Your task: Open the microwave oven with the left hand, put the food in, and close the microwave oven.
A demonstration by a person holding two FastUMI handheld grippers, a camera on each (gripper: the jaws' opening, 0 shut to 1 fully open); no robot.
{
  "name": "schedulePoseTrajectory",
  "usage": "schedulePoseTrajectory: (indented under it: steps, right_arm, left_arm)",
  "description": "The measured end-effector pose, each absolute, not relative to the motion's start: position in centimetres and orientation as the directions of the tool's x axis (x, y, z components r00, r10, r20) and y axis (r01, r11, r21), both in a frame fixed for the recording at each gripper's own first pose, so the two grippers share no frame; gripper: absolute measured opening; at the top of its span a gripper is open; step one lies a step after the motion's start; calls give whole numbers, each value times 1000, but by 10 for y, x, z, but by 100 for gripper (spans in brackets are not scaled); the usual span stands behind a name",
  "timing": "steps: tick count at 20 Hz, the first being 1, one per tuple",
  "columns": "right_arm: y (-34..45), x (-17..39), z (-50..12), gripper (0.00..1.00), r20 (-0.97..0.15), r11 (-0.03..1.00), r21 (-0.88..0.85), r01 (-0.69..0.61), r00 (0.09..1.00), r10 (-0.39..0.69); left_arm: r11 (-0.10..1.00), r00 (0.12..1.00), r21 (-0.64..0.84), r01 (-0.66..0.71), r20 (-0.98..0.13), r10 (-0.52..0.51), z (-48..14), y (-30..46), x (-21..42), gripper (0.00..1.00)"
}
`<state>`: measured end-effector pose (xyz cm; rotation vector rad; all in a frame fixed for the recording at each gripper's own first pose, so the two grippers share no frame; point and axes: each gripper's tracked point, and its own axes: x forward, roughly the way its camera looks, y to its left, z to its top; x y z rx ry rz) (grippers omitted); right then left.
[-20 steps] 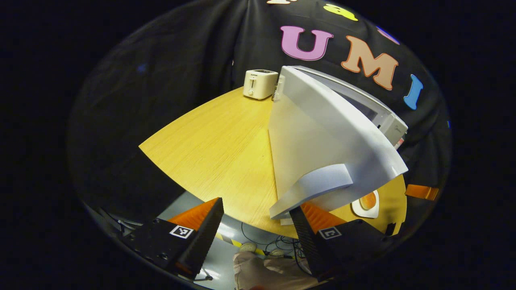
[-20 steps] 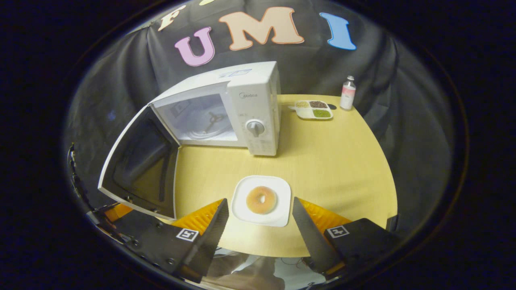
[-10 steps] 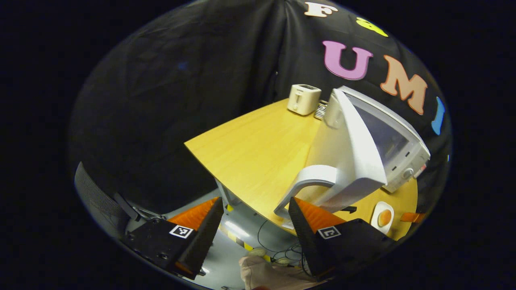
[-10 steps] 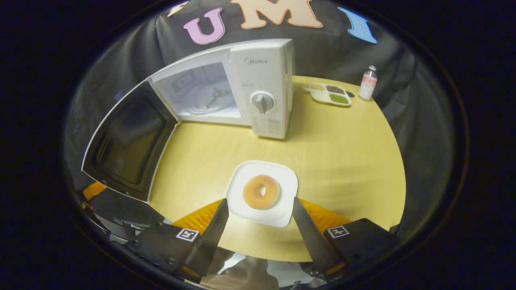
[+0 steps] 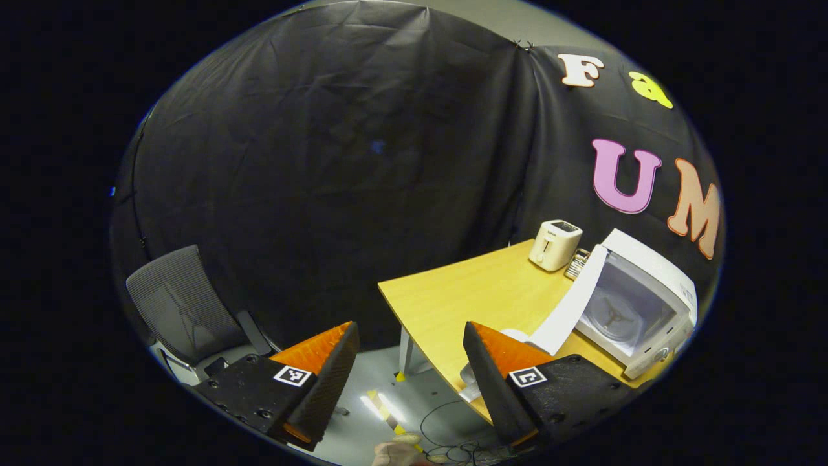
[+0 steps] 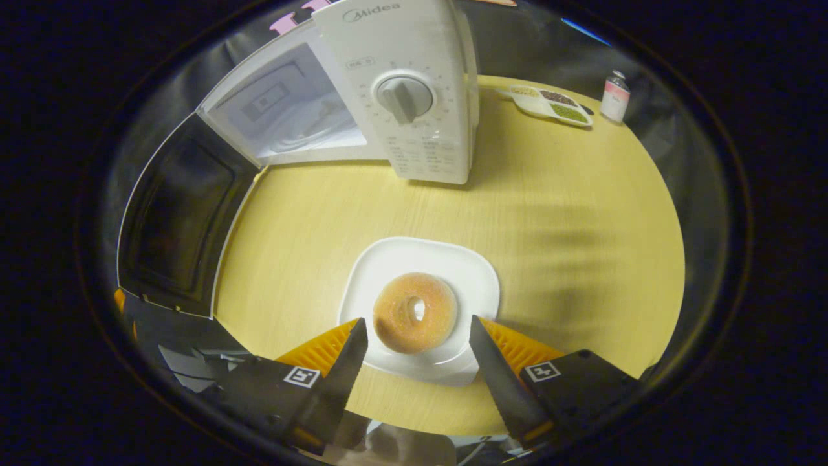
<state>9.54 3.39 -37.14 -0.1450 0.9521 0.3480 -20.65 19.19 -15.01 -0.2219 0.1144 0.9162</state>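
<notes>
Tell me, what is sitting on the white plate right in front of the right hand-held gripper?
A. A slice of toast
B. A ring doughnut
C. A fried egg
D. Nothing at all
B: in the right gripper view a round, golden doughnut with a hole in its middle lies on the white plate, just ahead of the open right hand-held gripper.

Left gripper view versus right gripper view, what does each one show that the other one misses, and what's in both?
Left gripper view: a cream toaster at the table's far edge, a grey office chair, the floor with cables, and the open left gripper pulled back past the table's edge.

Right gripper view: a donut on a white plate, a divided snack tray, a small bottle, the microwave's dial, and the open right gripper flanking the plate.

Both: the wooden table and the microwave with its door swung open.
</notes>
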Motion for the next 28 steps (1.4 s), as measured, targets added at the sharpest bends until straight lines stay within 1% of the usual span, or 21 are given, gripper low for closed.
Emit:
schedulePoseTrajectory:
  steps: [3,4,5,8,9,10,12,13,14,16,17,18,20,21,23,24,25,26,27,28]
  right_arm:
    - [39,96,-379,98,-830,930,17,-367,514,218]
    - [39,96,-382,89,-833,931,11,-366,511,211]
    - [39,97,-383,98,-836,932,6,-364,510,204]
    - [38,101,-388,98,-837,939,-12,-343,517,178]
    - [36,103,-390,89,-836,944,-23,-330,524,163]
    - [38,104,-389,98,-833,946,-20,-323,529,163]
    - [39,104,-390,82,-834,953,-25,-303,532,147]
    - [40,103,-390,82,-833,958,-33,-286,537,131]
    - [40,102,-388,77,-828,963,-42,-268,548,117]
    - [44,99,-384,76,-811,976,-44,-213,578,89]
    - [51,94,-380,76,-805,984,-22,-178,587,88]
    - [62,89,-376,77,-795,990,15,-141,598,98]
    - [88,82,-368,77,-768,993,78,-92,630,118]
    - [101,81,-363,82,-752,992,97,-77,647,124]
    - [133,78,-355,82,-719,987,149,-59,679,149]
    - [150,78,-349,82,-699,982,182,-54,695,168]
    - [167,81,-342,77,-678,975,216,-50,711,187]
    - [184,83,-338,82,-658,967,249,-47,725,204]
    - [198,86,-332,82,-639,958,282,-42,737,220]
    - [212,88,-326,82,-617,949,312,-40,751,234]
  left_arm:
    - [601,616,-136,-788,-139,775,-127,188,-202,95]
    - [607,622,-137,-783,-130,772,-122,187,-199,95]
    - [613,627,-138,-778,-122,769,-117,186,-196,95]
    - [636,650,-139,-759,-104,753,-106,187,-182,95]
    - [648,662,-139,-749,-103,743,-105,187,-175,95]
    - [660,674,-138,-738,-103,732,-102,188,-168,95]
    - [691,702,-126,-712,-97,705,-97,195,-152,95]
    - [707,716,-113,-698,-96,691,-94,199,-144,95]
    - [723,729,-96,-685,-91,679,-91,205,-135,95]
    - [766,768,-69,-640,-91,634,-87,211,-112,95]
    - [791,792,-51,-609,-96,604,-86,211,-101,91]
    - [814,812,-29,-580,-100,575,-84,211,-92,95]
    - [853,847,11,-522,-108,520,-84,213,-72,95]
    - [873,866,26,-486,-117,486,-85,213,-62,95]
    - [907,898,49,-418,-128,421,-86,212,-43,95]
    - [918,908,54,-393,-138,397,-87,213,-37,95]
    - [927,915,46,-372,-148,375,-89,212,-31,94]
    - [936,923,33,-351,-160,351,-90,211,-26,94]
    - [943,929,20,-333,-165,332,-91,210,-22,91]
    - [948,934,6,-318,-170,315,-93,209,-19,94]
